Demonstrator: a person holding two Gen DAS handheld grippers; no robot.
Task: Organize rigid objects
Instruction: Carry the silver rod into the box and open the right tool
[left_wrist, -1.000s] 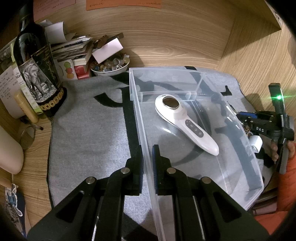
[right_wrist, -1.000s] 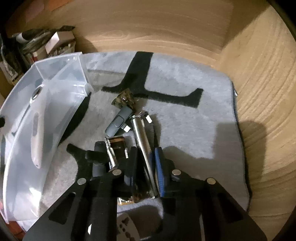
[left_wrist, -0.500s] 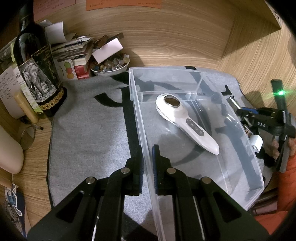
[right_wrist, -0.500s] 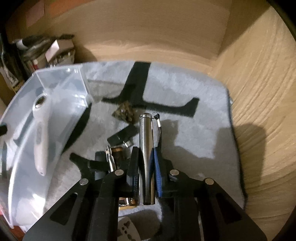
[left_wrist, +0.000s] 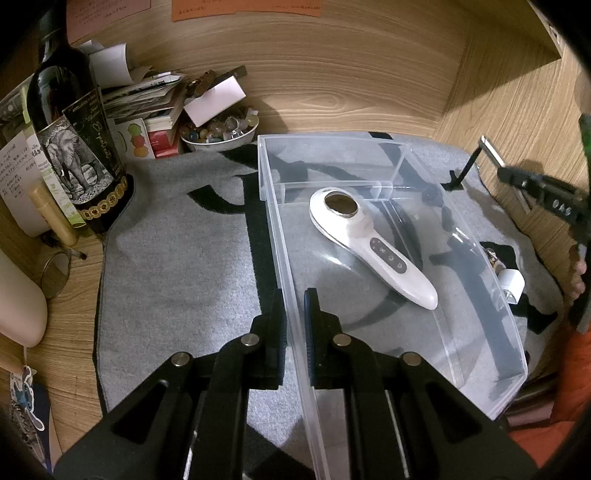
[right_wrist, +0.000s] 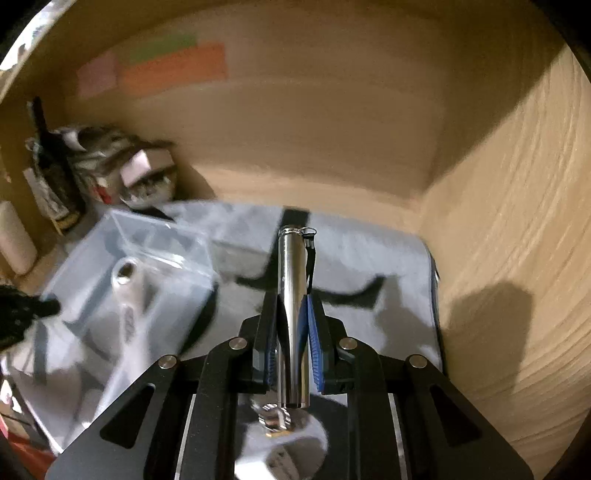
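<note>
One item was already put away: the white handheld device (left_wrist: 373, 251) lay inside the clear plastic bin (left_wrist: 491, 306), at the centre of the left wrist view, its round head toward the upper left and its handle running down to the lower right. The left gripper (left_wrist: 294, 321) was pinched on the bin's near wall at lower centre, apparently steadying it. The right gripper (right_wrist: 291, 332) was clamped on a metal cylinder (right_wrist: 293, 295) (its far end carries a small ring and a dark strap), held clear of the grey mat (right_wrist: 388, 266) at the middle of the right wrist view. Its long axis ran along the fingers, pointing to the frame's top. It was not yet in the bin, and a few small pieces (left_wrist: 511, 284) sat on the mat beyond the bin's right wall, so sorting seemed roughly midway.
</note>
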